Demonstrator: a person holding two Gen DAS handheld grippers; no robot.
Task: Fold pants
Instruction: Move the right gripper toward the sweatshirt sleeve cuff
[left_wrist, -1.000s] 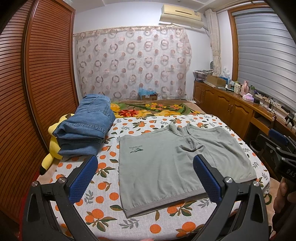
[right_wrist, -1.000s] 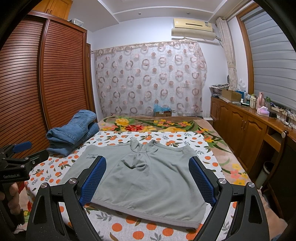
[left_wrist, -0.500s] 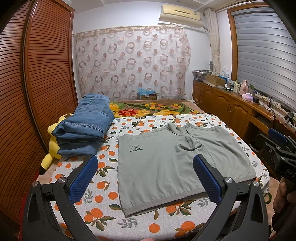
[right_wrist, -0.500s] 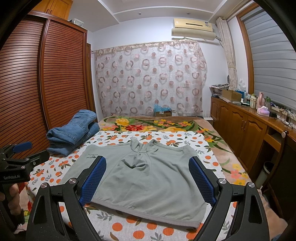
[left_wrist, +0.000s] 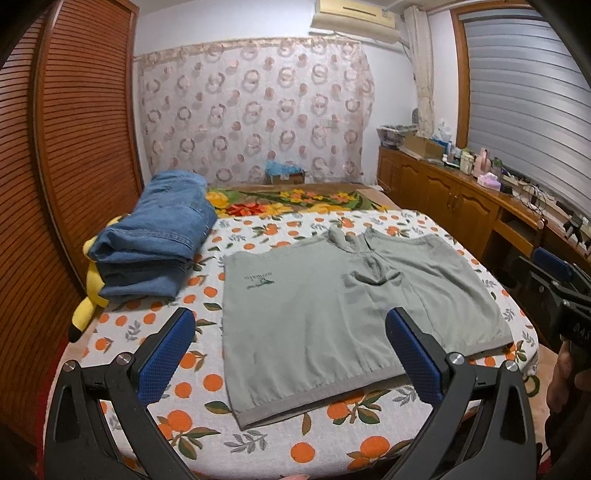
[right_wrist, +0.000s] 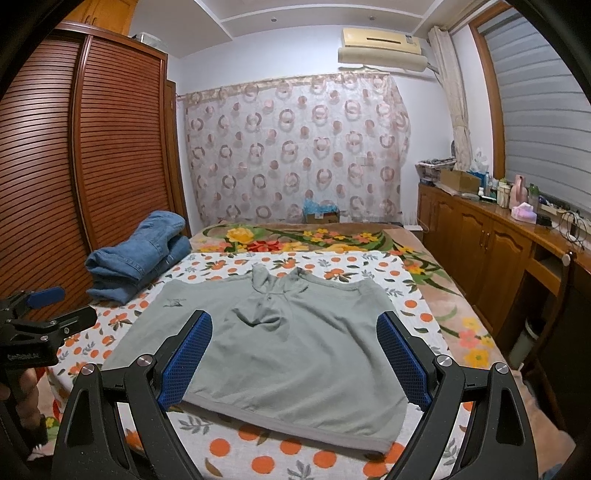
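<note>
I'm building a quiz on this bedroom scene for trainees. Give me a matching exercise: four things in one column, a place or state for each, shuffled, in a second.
Things:
1. grey-green shorts
2. jeans
3. yellow plush toy
4. left gripper

Places or states:
A. folded in a stack at the bed's left edge
B. open, holding nothing
C. spread flat on the orange-print sheet
D. partly hidden under the denim

Pairs: 1-C, 2-A, 3-D, 4-B

Even, slightly dim indoor light, soft shadows, sharp focus, strong fisheye bending, dark vignetted corners
</note>
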